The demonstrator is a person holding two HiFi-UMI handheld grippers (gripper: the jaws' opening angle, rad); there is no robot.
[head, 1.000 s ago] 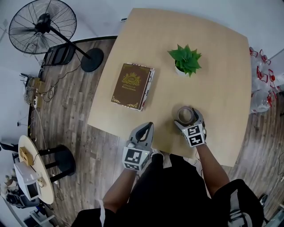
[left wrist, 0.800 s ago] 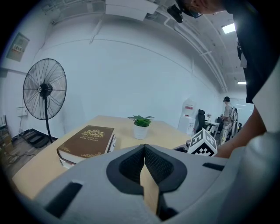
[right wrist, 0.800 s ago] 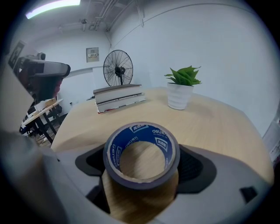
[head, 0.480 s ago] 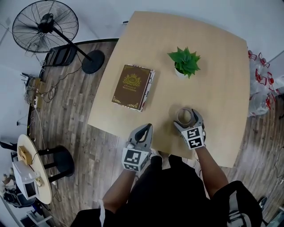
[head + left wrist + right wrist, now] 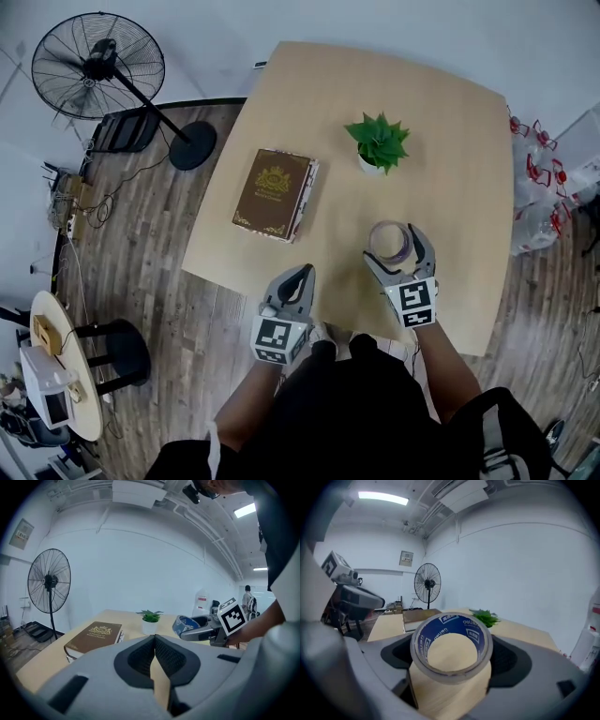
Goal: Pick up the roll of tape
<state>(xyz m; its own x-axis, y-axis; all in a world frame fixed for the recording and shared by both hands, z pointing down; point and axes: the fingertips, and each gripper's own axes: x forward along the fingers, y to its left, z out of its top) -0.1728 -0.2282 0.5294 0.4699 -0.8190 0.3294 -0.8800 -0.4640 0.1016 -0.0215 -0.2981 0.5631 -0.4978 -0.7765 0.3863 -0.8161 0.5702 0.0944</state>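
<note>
Right now my right tongs (image 5: 393,247) are clamped on the roll of tape (image 5: 385,233), one jaw pressing each side of the ring. The right gripper view shows the roll (image 5: 451,641) sitting squarely between the jaws, tilted so that its open hole faces up toward the camera, with the blue printed inner core and the tan surface visible through it. I cannot tell for certain whether its lower edge is clear of the surface. It is over the near part of the wooden surface (image 5: 455,141), toward the right side.

My left tongs (image 5: 301,275) hover at the near edge of the surface, jaws pressed together with nothing between them; the left gripper view shows the two dark pads (image 5: 140,657) meeting along a thin line. From there the roll (image 5: 184,625) shows off to the right, held in the other tongs.

Farther out, a brown book (image 5: 275,193) lies flat on the left half of the surface, and a small potted plant (image 5: 377,145) stands beyond the roll, well apart from it. A standing fan (image 5: 94,66) is on the floor beyond the surface's left corner.
</note>
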